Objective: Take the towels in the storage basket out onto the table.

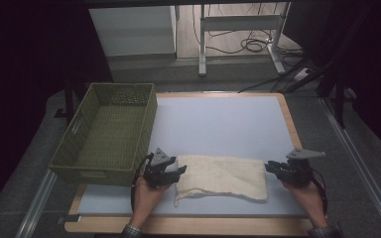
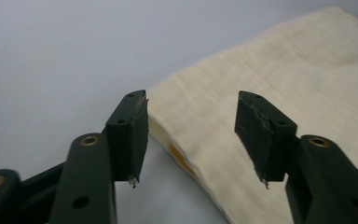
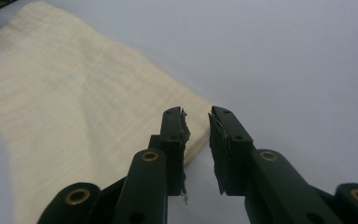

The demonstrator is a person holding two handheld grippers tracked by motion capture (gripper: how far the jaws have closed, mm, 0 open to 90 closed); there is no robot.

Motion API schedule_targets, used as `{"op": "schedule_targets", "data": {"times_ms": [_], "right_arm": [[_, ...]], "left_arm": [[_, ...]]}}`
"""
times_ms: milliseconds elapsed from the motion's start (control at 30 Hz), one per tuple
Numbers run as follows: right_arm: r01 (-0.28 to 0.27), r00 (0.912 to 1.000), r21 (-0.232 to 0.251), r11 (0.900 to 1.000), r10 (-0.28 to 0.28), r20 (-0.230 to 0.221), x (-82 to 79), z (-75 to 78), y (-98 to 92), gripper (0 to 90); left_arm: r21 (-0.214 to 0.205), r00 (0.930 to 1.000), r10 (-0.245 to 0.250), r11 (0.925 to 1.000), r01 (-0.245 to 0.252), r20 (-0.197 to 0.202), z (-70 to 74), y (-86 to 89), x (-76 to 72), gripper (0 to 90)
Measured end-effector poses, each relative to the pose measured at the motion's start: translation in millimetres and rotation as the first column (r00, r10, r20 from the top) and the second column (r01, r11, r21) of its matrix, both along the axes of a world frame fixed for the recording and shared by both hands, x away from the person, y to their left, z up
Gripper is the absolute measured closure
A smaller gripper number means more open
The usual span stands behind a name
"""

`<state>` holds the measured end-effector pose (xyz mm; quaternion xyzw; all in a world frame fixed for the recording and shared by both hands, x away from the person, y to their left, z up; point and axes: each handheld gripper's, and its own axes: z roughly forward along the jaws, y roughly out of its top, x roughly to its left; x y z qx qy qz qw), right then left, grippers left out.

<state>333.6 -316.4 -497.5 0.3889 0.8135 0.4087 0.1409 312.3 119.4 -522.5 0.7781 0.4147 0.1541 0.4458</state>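
Cream cloth (image 1: 223,177), folded flat, lies on the pale surface (image 1: 228,124) near the person's edge, between the two grippers and to the right of the basket.

L gripper (image 2: 192,135): fingers (image 2: 130,135) well apart, nothing clamped. The cloth's left edge sits between and below them, and a folded layer w/ an orange patch shows at that edge. In the high view the L gripper (image 1: 164,171) is at the cloth's left end.

R gripper (image 3: 196,140): fingers (image 3: 175,144) narrowly apart, not closed on anything. The cloth's corner lies just beside and behind the left finger; contact can't be confirmed. In the high view the R gripper (image 1: 284,171) sits just off the cloth's right end.

Risks, as judged:
- L side may pinch the top layer only, since the edge is stacked. The fold would then open on lift.
- R gap is narrow and stands off the corner, so closing here likely grabs air or a thin sliver, and the cloth slips out.
- An uneven lift by the two hands would drag the cloth askew across the surface.
- A loose drawstring-like loop (image 1: 186,194) at the near left corner could snag.

Containers: green woven basket (image 1: 106,134) at the left of the surface, w/ handle slots. Nothing visible inside. Apart from the cloth.
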Motion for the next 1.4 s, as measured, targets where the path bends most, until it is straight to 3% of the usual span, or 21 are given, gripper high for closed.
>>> {"op": "schedule_targets", "data": {"times_ms": [100, 167, 233, 300, 333, 367, 467, 600, 667, 700, 767, 833, 900, 1033, 1167, 1400], "right_arm": [[0.003, 0.9998, -0.023, 0.9997, -0.003, -0.018, 17.6, -6.3, 10.0, 69.5], [0.008, 0.9996, -0.077, 0.997, -0.01, -0.026, 25.1, -13.0, 16.4, 65.8], [0.004, 0.9995, -0.113, 0.9936, -0.008, -0.032, 28.5, -18.2, 20.5, 71.4], [0.004, 0.9996, -0.135, 0.9909, -0.008, -0.028, 28.2, -18.3, 23.9, 87.1], [0.004, 0.9996, -0.135, 0.9909, -0.008, -0.028, 28.2, -18.3, 23.9, 87.1], [0.009, 1.0, -0.175, 0.9845, -0.009, 0.004, 30.4, -13.5, 26.4, 87.7], [0.021, 0.9996, -0.178, 0.9839, -0.017, 0.022, 36.2, -7.2, 26.6, 87.7], [0.052, 0.9981, -0.209, 0.9766, -0.043, 0.044, 60.1, 1.8, 26.2, 87.5], [0.057, 0.9983, -0.21, 0.9762, -0.052, 0.029, 65.1, -0.1, 25.5, 87.1], [0.05, 0.9987, -0.199, 0.9788, -0.051, -0.001, 71.3, -5.5, 23.3, 86.0], [0.05, 0.9987, -0.19, 0.9806, -0.052, -0.005, 71.7, -7.3, 22.0, 85.1], [0.056, 0.9983, -0.158, 0.9859, -0.057, -0.004, 68.8, -8.5, 19.2, 82.0], [0.06, 0.9981, -0.136, 0.9889, -0.061, -0.003, 60.8, -6.3, 15.0, 77.3], [0.057, 0.9983, -0.111, 0.9921, -0.058, -0.007, 53.5, -3.4, 10.9, 72.9], [0.049, 0.9984, -0.082, 0.9955, -0.051, -0.024, 44.3, -1.9, 6.7, 68.7], [0.011, 0.9996, -0.07, 0.9975, -0.013, -0.025, 24.1, 3.4, 12.8, 62.8]], "left_arm": [[0.006, 0.9996, 0.026, 0.9996, -0.026, -0.013, 0.0, -0.1, 13.1, 45.2], [0.021, 0.9989, 0.041, 0.999, -0.04, -0.021, -1.9, -0.6, 19.8, 45.2], [0.023, 0.9983, 0.053, 0.9984, -0.052, -0.026, -3.7, 0.3, 24.8, 45.1], [0.023, 0.9975, 0.061, 0.9979, -0.061, -0.035, -6.1, 1.4, 30.8, 45.1], [0.023, 0.9975, 0.061, 0.9979, -0.061, -0.035, -6.1, 1.4, 30.8, 45.1], [0.027, 0.9975, 0.057, 0.998, -0.056, -0.042, -7.2, 1.1, 33.9, 45.2], [0.027, 0.9978, 0.048, 0.9986, -0.046, -0.046, -8.3, 0.0, 35.9, 48.4], [0.027, 0.9979, 0.039, 0.9989, -0.037, -0.051, -9.6, -4.1, 39.4, 50.6], [0.043, 0.9976, 0.033, 0.9986, -0.031, -0.06, -11.4, -7.1, 41.3, 50.6], [0.063, 0.9977, 0.03, 0.9977, -0.026, -0.061, -12.9, -8.6, 42.6, 50.6], [0.101, 0.9976, 0.027, 0.9947, -0.02, -0.065, -17.0, -11.5, 44.8, 50.6], [0.135, 0.9977, 0.022, 0.9908, -0.013, -0.065, -21.4, -13.0, 46.6, 50.5], [0.144, 0.9982, 0.018, 0.9895, -0.009, -0.056, -21.3, -13.0, 47.4, 49.2], [0.171, 0.9989, 0.023, 0.9851, -0.016, -0.041, -21.4, -12.3, 49.8, 39.8], [0.158, 0.9968, 0.035, 0.9871, -0.024, -0.072, -22.2, -9.1, 56.2, 29.3], [0.147, 0.9959, 0.034, 0.989, -0.021, -0.084, -22.8, -8.0, 58.7, 26.7]]}}
